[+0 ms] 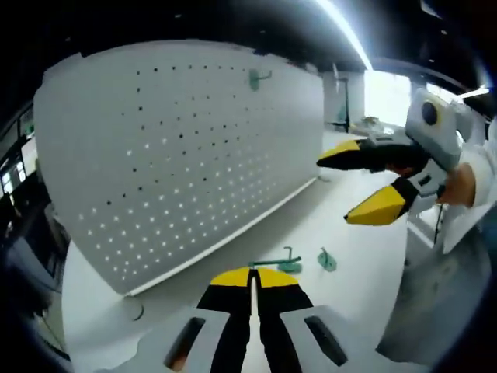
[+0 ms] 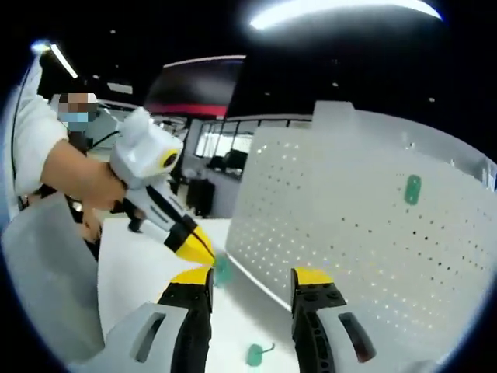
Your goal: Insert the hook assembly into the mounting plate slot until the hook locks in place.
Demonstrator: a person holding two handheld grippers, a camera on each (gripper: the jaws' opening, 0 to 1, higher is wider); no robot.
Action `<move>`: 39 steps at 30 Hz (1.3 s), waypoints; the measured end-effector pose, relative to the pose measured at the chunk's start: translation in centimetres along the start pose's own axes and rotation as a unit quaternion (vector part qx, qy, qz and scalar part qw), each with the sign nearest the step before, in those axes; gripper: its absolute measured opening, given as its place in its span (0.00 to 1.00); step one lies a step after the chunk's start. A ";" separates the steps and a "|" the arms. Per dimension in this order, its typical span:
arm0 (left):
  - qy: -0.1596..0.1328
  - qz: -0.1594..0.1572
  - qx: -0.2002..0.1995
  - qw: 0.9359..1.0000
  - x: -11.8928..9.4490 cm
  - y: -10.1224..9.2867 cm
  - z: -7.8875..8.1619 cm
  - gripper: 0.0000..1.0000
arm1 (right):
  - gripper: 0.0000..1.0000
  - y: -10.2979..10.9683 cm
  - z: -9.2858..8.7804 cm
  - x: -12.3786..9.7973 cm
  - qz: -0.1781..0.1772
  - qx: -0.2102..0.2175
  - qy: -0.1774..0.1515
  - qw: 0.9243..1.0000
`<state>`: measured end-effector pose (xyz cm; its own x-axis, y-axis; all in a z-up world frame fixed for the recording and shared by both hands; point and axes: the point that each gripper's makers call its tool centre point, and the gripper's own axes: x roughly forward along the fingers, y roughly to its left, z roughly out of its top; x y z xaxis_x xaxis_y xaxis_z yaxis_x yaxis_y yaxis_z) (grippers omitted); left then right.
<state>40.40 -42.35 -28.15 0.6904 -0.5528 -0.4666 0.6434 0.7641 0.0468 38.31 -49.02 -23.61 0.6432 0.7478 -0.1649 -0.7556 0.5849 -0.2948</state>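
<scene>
Hooks beyond closed left tool

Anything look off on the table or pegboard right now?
Nothing damaged or spilled. One green hook is mounted high on the pegboard; two more green hooks lie loose on the table, not yet inserted.

A white worktop runs toward a bright window at the far end of the room, and long ceiling lights glow against a dark ceiling. In the right gripper view, a row of dark-framed windows stands behind the worktop, under a dark overhead panel with a red edge, while another bright strip light crosses the top. The room beyond is dim and blurred.
</scene>
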 end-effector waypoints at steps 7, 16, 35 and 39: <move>0.010 -0.004 -0.031 0.999 -0.2 -0.6 0.5 0.01 | 0.33 1.6 -0.9 0.8 0.031 -0.030 0.004 0.999; 0.015 -0.018 -0.047 0.999 -0.2 -2.0 1.2 0.01 | 0.22 2.6 -2.1 1.6 0.047 -0.072 0.014 0.996; 0.010 -0.047 -0.092 0.995 -0.2 -3.9 2.2 0.01 | 0.04 2.4 -2.3 2.4 0.042 -0.132 0.016 0.990; 0.009 -0.051 -0.096 0.994 -0.1 -4.2 2.2 0.01 | 0.02 2.2 -2.1 2.3 0.037 -0.133 0.014 0.990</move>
<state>38.33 -46.25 -26.31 0.6174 -0.6256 -0.4769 0.6331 0.7550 -0.1708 38.40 -46.66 -26.63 0.5927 0.7746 -0.2208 -0.7443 0.4219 -0.5178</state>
